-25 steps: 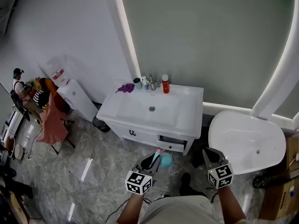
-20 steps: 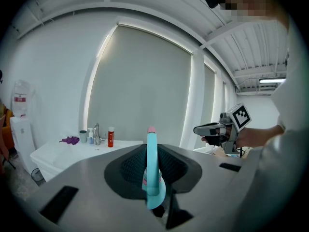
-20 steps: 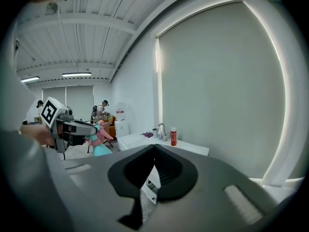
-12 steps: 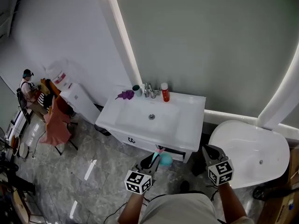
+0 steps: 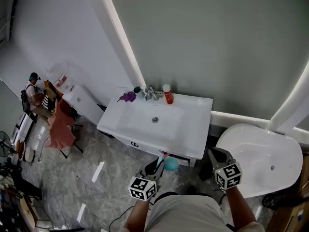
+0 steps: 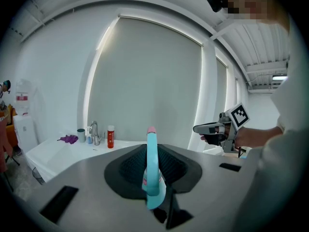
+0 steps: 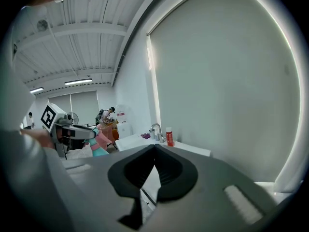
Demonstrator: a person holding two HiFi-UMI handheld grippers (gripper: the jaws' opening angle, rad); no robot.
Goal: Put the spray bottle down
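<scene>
1. A white sink (image 5: pixel 193 124) stands against a grey wall (image 5: pixel 217 42), with its drain (image 5: pixel 155 120) in the middle of the basin.
2. Along its back edge, from left to right, are a purple cloth (image 5: pixel 127 96), a dark cup (image 5: pixel 137 89), a chrome tap (image 5: pixel 149 92) and an upright red bottle (image 5: pixel 167 94) with a white cap.
3. A white bathtub (image 5: pixel 260 153) sits right of the sink, apart from it.
4. A lit strip (image 5: pixel 120 37) slants up the wall above the cloth.
5. A white cabinet (image 5: pixel 82 103) stands left of the sink.
6. Far left, a person (image 5: pixel 34 88) in a cap sits near an orange drape (image 5: pixel 58 127).
7. The floor (image 5: pixel 87 178) is glossy grey marble.
</scene>
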